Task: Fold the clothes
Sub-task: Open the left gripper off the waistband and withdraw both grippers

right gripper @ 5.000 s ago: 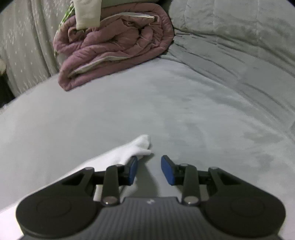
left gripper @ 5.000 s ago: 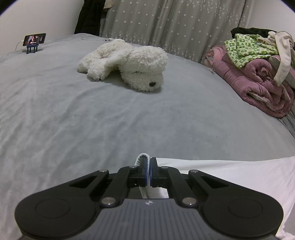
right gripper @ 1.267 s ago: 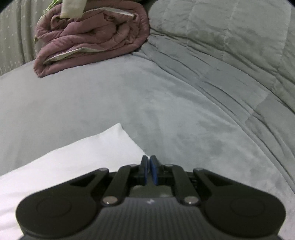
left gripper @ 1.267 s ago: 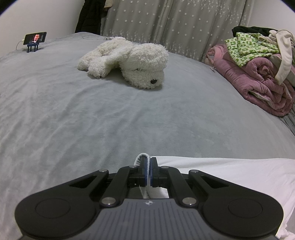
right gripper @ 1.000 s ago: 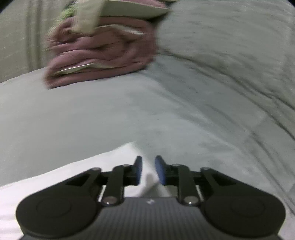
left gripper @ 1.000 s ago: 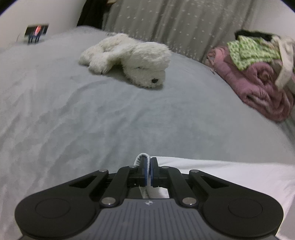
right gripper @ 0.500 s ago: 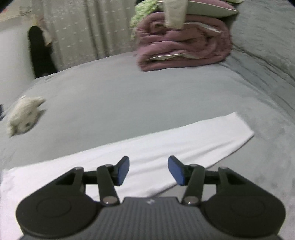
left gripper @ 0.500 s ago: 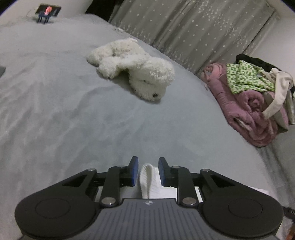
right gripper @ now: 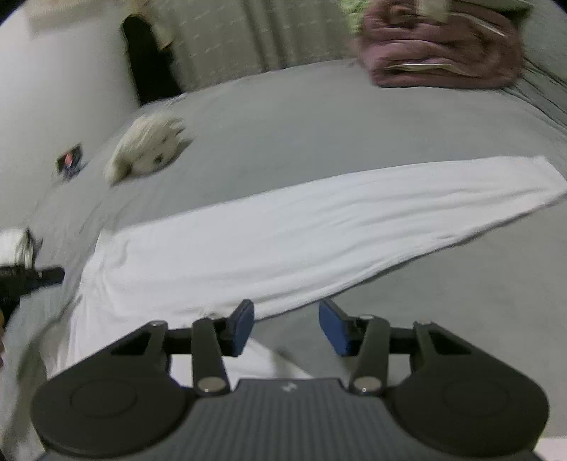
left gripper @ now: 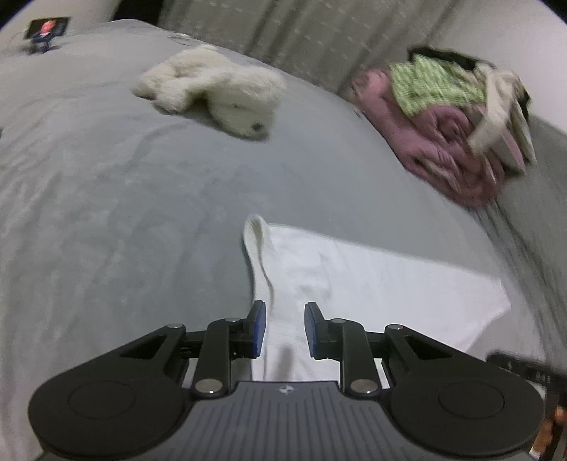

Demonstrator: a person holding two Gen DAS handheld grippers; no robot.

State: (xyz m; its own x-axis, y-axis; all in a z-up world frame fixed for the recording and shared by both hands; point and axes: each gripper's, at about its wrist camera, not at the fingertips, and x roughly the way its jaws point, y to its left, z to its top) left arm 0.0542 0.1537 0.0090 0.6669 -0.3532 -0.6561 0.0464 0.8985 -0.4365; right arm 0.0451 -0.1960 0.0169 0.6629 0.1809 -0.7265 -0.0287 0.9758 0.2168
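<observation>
My left gripper (left gripper: 282,329) jaws parted over white garment (left gripper: 354,283), pads clear of cloth. Right gripper (right gripper: 285,328) just narrowed, gripping nothing. Garment folded long on grey bed (left gripper: 141,184); blur, creases unclear.

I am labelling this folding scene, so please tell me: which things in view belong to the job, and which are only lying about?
Part of the job:
- white garment, spread flat on the grey bed
- left hand-held gripper, open
- right hand-held gripper, open

Only lying about:
- plush dog
- pink blanket pile
- phone on a stand
</observation>
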